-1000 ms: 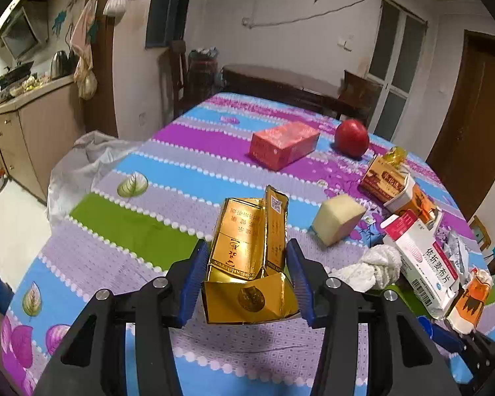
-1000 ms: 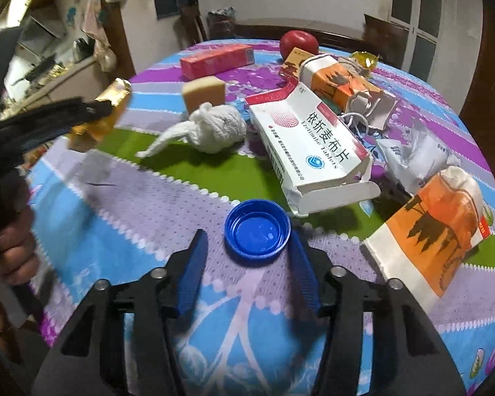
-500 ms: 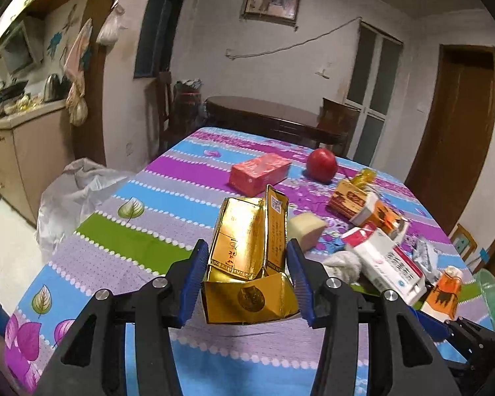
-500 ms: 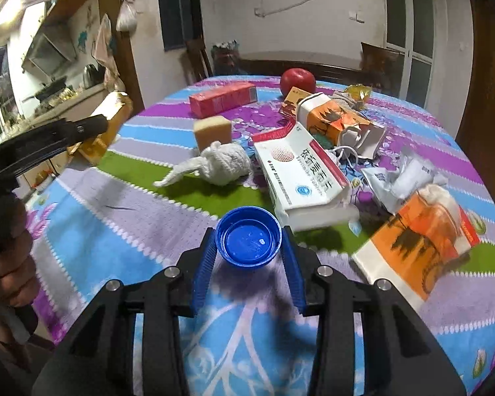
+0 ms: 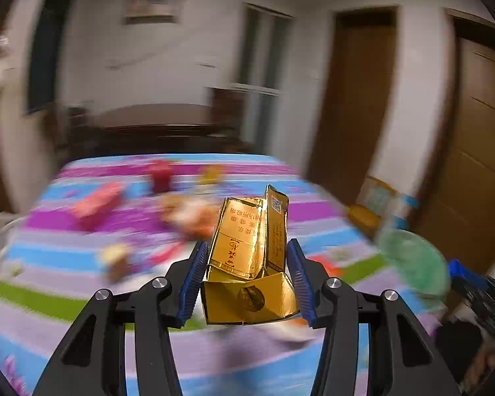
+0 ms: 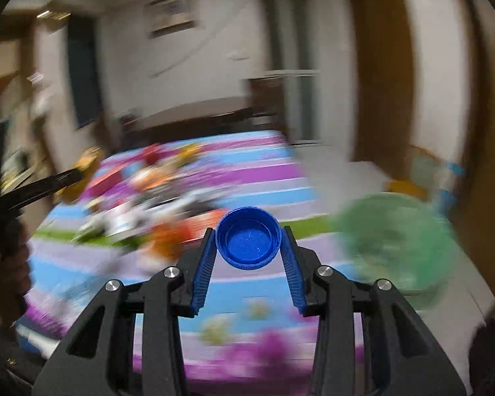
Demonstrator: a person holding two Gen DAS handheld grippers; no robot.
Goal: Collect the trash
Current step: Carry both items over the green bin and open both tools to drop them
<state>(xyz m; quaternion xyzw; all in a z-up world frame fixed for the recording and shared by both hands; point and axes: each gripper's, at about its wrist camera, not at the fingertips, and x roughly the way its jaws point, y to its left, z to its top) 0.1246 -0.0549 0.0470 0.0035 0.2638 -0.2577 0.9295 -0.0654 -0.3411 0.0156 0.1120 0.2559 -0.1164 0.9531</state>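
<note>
My left gripper [image 5: 246, 280] is shut on a crumpled gold carton [image 5: 247, 264] and holds it in the air above the striped table [image 5: 49, 264]. My right gripper [image 6: 248, 250] is shut on a blue bottle cap [image 6: 247, 239], also lifted above the table [image 6: 264, 171]. A green bin [image 6: 392, 241] stands to the right beyond the table edge; it also shows in the left wrist view [image 5: 412, 264]. The left gripper with the gold carton [image 6: 82, 168] shows at the far left of the right wrist view. Both views are blurred by motion.
Blurred trash lies on the table: a red box [image 5: 95, 203], orange and white cartons [image 6: 168, 231], a red apple [image 5: 161, 171]. Brown doors [image 5: 356, 99] and a wall stand behind. A dark cabinet [image 5: 155, 132] is beyond the table.
Both grippers have lifted and swung to the right with their loads. The green bin has come into view on the right. The views have blurred.
</note>
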